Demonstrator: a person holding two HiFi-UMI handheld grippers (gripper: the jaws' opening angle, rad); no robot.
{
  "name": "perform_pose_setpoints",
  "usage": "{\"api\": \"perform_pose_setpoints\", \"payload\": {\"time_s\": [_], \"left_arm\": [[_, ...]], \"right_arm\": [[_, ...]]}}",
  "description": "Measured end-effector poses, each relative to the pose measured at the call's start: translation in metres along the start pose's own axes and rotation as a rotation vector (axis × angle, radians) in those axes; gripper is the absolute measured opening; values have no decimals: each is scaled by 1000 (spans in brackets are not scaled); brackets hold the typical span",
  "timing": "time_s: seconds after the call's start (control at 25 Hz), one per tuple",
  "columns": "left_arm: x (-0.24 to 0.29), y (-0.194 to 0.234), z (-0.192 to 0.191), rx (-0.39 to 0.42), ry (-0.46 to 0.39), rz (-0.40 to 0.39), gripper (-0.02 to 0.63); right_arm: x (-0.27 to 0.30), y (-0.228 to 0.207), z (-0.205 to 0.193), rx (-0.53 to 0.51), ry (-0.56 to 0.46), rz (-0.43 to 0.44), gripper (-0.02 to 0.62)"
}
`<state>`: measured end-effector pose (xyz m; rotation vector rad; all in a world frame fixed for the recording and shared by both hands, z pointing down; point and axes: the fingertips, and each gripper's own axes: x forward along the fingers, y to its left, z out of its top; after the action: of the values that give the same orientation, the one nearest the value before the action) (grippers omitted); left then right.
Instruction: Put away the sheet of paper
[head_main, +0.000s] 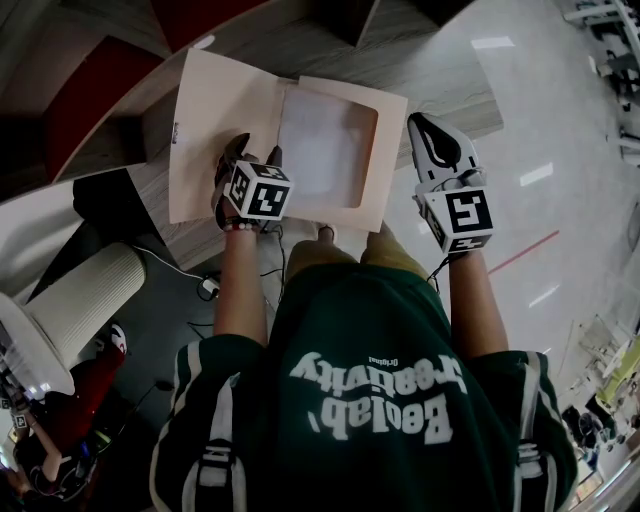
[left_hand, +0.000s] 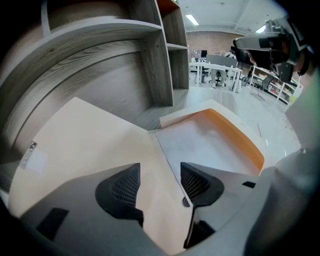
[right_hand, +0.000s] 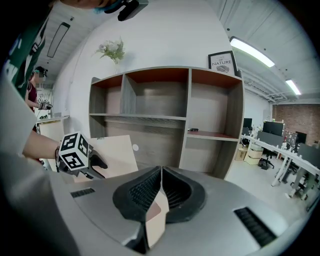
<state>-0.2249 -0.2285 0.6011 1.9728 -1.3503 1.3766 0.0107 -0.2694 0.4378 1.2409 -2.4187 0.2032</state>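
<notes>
A beige folder (head_main: 213, 125) lies open on a grey wooden top (head_main: 300, 45). The white sheet of paper (head_main: 320, 150) rests in its right half, under a lifted, bowed cover edge with an orange inside (left_hand: 240, 132). My left gripper (head_main: 255, 158) hovers over the fold, pointing steeply down. It is open, with bare folder (left_hand: 80, 145) between its jaws (left_hand: 160, 175) and the sheet (left_hand: 200, 140) just right of them. My right gripper (head_main: 432, 135) is at the folder's right edge and is shut on a beige strip of it (right_hand: 161, 187). The left gripper (right_hand: 95, 162) appears at the left of the right gripper view.
Grey wooden shelving (right_hand: 165, 105) with open compartments stands behind the folder, with a plant (right_hand: 112, 50) and a framed picture (right_hand: 222, 61) on its top. A white cylindrical seat (head_main: 85, 300) and red panels (head_main: 85, 95) lie to the left. Glossy white floor (head_main: 540, 150) is at the right.
</notes>
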Motion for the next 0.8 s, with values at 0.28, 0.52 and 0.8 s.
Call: {"api": "perform_pose_setpoints", "payload": {"time_s": [0.28, 0.52, 0.8], "left_arm": [[7, -8, -1, -12, -8, -12, 260], [21, -13, -3, -59, -47, 11, 18], [52, -40, -14, -26, 21, -74, 18]], "right_arm": [[-2, 2, -3, 3, 5, 5, 37], [-5, -3, -12, 14, 21, -4, 37], [-3, -7, -20, 21, 33, 0, 37]]}}
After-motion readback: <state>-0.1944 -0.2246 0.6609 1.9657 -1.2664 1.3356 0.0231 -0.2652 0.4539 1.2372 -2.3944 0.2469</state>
